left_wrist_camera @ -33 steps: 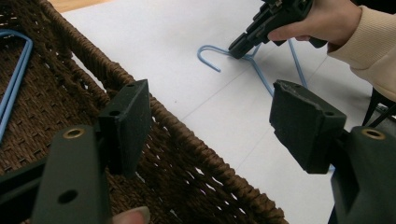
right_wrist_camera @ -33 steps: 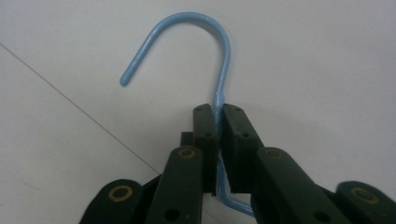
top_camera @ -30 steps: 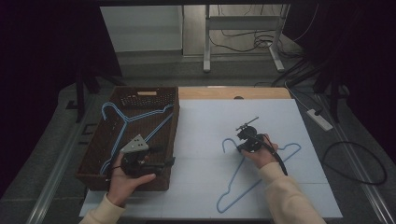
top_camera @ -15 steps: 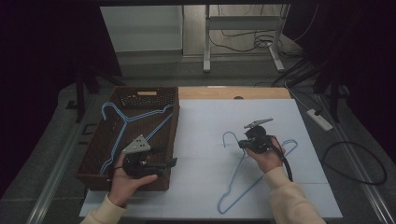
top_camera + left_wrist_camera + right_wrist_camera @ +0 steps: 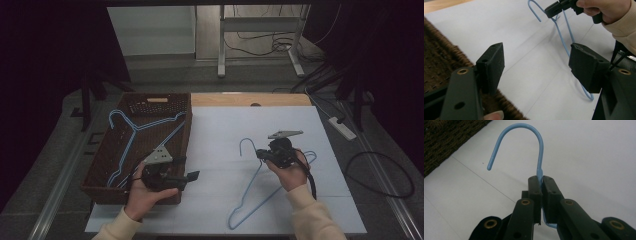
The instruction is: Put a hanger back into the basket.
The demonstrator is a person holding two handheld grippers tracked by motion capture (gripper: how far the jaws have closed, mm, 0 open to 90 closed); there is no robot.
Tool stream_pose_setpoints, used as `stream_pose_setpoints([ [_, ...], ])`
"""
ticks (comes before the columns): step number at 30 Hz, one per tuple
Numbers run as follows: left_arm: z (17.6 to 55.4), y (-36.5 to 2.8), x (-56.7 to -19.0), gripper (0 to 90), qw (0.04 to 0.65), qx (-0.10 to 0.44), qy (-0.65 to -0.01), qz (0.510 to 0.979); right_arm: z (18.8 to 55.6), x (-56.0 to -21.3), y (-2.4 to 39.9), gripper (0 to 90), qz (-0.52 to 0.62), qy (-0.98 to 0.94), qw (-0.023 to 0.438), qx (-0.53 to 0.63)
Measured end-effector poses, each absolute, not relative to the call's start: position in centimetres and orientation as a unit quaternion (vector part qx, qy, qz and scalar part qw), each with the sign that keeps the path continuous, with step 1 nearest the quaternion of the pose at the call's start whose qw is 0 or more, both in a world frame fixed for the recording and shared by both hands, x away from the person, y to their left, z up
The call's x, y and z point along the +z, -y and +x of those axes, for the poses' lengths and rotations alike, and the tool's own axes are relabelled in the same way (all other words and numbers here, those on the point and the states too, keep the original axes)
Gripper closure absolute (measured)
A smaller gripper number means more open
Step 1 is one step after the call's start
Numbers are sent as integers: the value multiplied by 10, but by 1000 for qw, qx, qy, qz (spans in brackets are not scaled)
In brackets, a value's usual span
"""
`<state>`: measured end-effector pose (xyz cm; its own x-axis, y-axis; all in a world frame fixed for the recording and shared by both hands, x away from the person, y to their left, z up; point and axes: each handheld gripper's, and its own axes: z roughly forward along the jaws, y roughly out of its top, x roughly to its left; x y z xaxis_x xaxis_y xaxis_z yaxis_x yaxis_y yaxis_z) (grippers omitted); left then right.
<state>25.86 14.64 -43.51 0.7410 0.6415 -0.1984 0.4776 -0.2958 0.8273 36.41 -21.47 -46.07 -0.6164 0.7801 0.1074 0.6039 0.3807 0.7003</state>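
While pinched at its neck, blue hanger (image 5: pixel 537 152) between right gripper (image 5: pixel 541 181) jaws; left gripper (image 5: pixel 536 65) wide, empty.

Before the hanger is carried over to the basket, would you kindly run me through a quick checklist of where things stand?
1. Right tool shut on the blue hanger at its neck, just below the hook: ok.
2. Hook free, touching nothing in the right gripper view: ok.
3. Hanger fully off the white table cover: cannot tell; its lower end looks near or on the surface.
4. Left tool open and holding nothing, by the wicker basket: ok.
5. Room in the basket: ok; one other hanger lies inside.
6. Path between hanger and basket free of objects: ok.
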Motion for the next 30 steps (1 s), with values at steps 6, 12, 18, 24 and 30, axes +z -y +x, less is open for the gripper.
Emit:
stream_pose_setpoints([
  [6, 261, -124, -436, 293, 468, 80, -343, 810, 361, -458, 216, 862, 420, -816, 121, 378],
  [12, 267, -104, -439, 294, 462, 68, -340, 816, 359, -456, 216, 862, 418, -814, 122, 385],
  [18, 270, -82, -441, 294, 451, 61, -333, 826, 356, -453, 218, 862, 419, -809, 125, 393],
  [24, 273, -60, -443, 291, 443, 47, -329, 833, 355, -452, 218, 862, 417, -807, 127, 398],
  [30, 275, -41, -453, 282, 424, 33, -320, 846, 354, -452, 219, 862, 416, -806, 129, 401],
])
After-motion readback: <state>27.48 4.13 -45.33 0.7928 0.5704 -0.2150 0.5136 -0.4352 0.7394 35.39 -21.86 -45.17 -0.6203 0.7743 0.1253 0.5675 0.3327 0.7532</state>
